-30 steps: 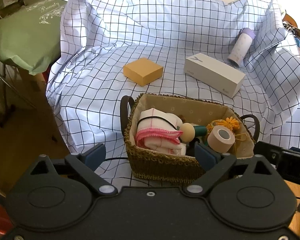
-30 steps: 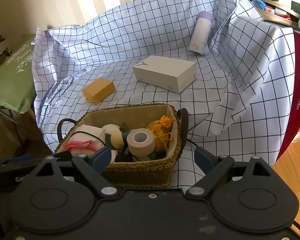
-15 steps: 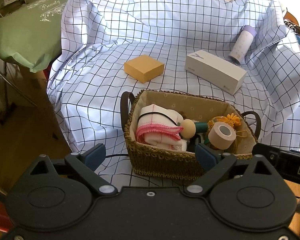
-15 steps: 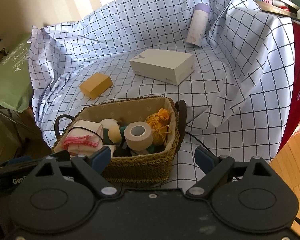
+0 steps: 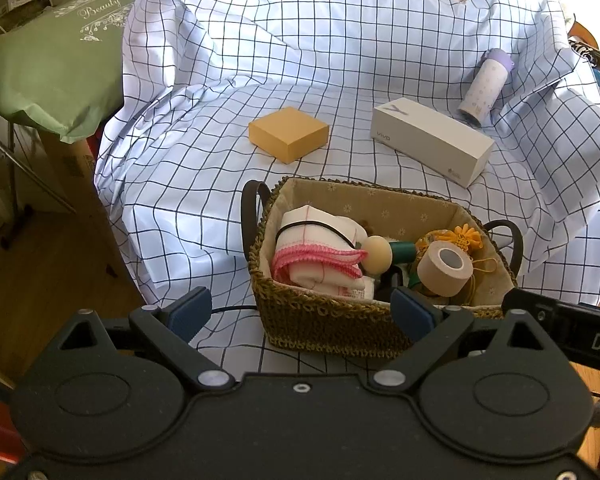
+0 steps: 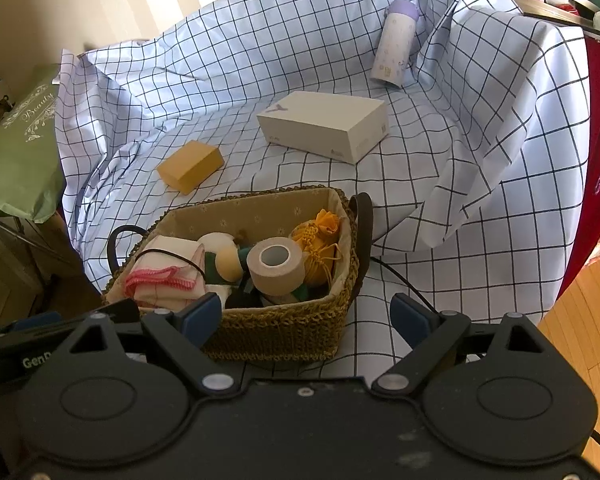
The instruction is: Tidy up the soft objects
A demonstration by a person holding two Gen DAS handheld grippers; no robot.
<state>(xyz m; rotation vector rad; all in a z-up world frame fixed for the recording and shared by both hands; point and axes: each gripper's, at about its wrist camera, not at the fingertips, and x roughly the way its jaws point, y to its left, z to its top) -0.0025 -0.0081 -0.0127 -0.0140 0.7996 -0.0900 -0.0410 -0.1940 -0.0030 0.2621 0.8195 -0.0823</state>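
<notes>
A woven basket (image 5: 324, 320) (image 6: 284, 332) sits near the front edge of the checked cloth. Inside lie a folded white cloth with pink trim (image 5: 320, 256) (image 6: 160, 276), a wooden-headed doll (image 5: 376, 254) (image 6: 228, 264), a beige tape roll (image 5: 444, 266) (image 6: 274, 264) and a yellow pouch (image 5: 460, 238) (image 6: 320, 244). My left gripper (image 5: 302, 314) hangs open just in front of the basket's near wall. My right gripper (image 6: 306, 314) is also open, nothing between its fingers, by the basket's front right corner.
On the cloth behind the basket lie an orange box (image 5: 288, 134) (image 6: 190, 166), a white carton (image 5: 432, 146) (image 6: 324, 124) and a lilac bottle (image 5: 486, 82) (image 6: 396, 44). A green cushion (image 5: 48, 64) sits left; wooden floor (image 6: 580, 332) lies right.
Both views have shifted only slightly; the basket sits a little lower and closer in the right wrist view. Nothing was grasped or released.
</notes>
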